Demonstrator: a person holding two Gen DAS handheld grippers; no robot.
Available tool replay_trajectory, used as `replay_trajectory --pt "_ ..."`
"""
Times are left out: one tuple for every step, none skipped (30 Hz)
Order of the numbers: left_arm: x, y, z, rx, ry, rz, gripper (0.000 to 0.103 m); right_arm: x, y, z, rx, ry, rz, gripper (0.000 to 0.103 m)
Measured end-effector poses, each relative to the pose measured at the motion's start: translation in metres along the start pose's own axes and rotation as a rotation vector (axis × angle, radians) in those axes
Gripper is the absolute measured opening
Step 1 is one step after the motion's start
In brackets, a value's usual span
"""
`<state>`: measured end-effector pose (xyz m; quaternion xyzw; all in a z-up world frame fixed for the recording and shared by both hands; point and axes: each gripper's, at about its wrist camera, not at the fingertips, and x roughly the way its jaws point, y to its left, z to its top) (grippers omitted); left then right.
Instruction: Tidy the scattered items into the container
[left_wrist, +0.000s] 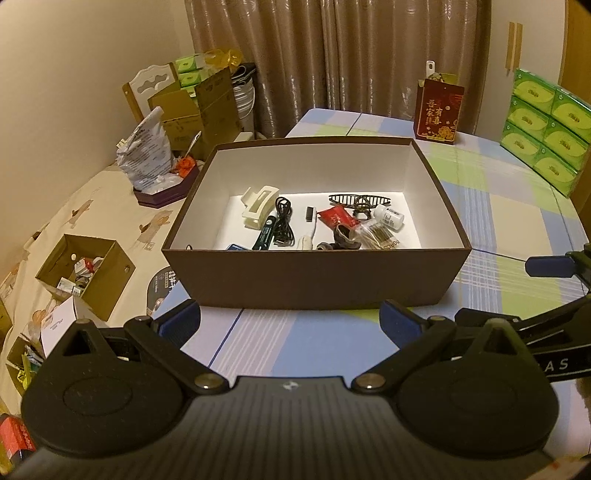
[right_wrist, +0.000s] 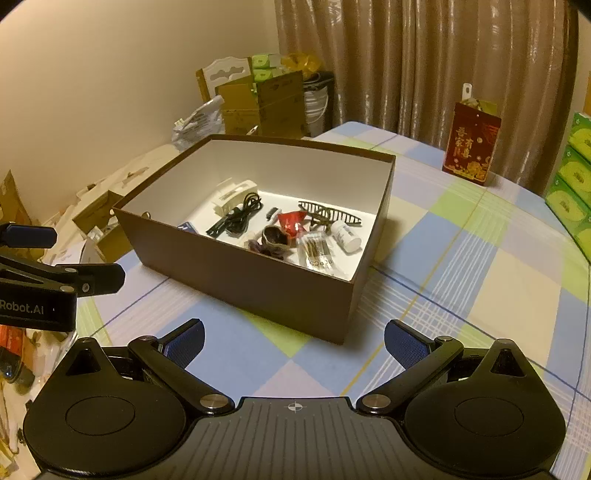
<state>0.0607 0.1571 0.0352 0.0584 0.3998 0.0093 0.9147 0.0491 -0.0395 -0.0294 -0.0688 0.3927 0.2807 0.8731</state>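
A brown box (left_wrist: 314, 275) (right_wrist: 236, 280) with a white inside stands on the checked tablecloth. Inside it lie a cream hair claw (left_wrist: 258, 206) (right_wrist: 231, 195), a black cable (left_wrist: 283, 225) (right_wrist: 240, 214), a red packet (left_wrist: 336, 218) (right_wrist: 291, 223), a dark wire hair clip (left_wrist: 360, 202) (right_wrist: 328, 215), a white bottle (left_wrist: 388, 218) (right_wrist: 345, 236) and a clear bag of sticks (left_wrist: 380, 236) (right_wrist: 317, 251). My left gripper (left_wrist: 290, 321) hovers open just before the box's near wall, nothing between its fingers. My right gripper (right_wrist: 294, 343) is open too, near the box's front right corner.
A red gift bag (left_wrist: 439, 110) (right_wrist: 472, 147) stands at the table's far side, stacked green tissue packs (left_wrist: 546, 129) at the right. Left of the table, a bed carries cardboard boxes (left_wrist: 86, 273) and bags. The tablecloth (right_wrist: 461, 266) spreads right of the box.
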Motion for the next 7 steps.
replay_trajectory --pt "-0.0003 0.0002 -0.0005 -0.003 0.001 0.004 0.102 -0.0001 -0.0003 -0.0004 -0.002 0.001 0.002 0.101" --pt "-0.0004 0.0005 -0.0012 -0.007 0.003 0.007 0.102 -0.0001 -0.0006 -0.0005 -0.003 0.001 0.004 0.101" --pt "-0.0006 0.0007 -0.0020 -0.012 0.004 0.009 0.102 -0.0004 -0.0007 -0.0009 -0.004 0.001 0.006 0.101" --pt "-0.0009 0.0011 -0.0028 -0.017 0.005 0.008 0.102 -0.0009 -0.0008 -0.0012 -0.006 0.001 0.009 0.101" --pt "-0.0011 0.0014 -0.0035 -0.021 0.006 0.008 0.102 -0.0014 -0.0009 -0.0015 -0.008 0.000 0.011 0.101" --pt "-0.0011 0.0016 -0.0043 -0.027 0.009 0.011 0.102 -0.0020 -0.0010 -0.0018 -0.010 -0.002 0.014 0.101" --pt "-0.0011 0.0021 -0.0051 -0.031 0.012 0.014 0.102 -0.0024 -0.0009 -0.0021 -0.013 -0.004 0.016 0.101"
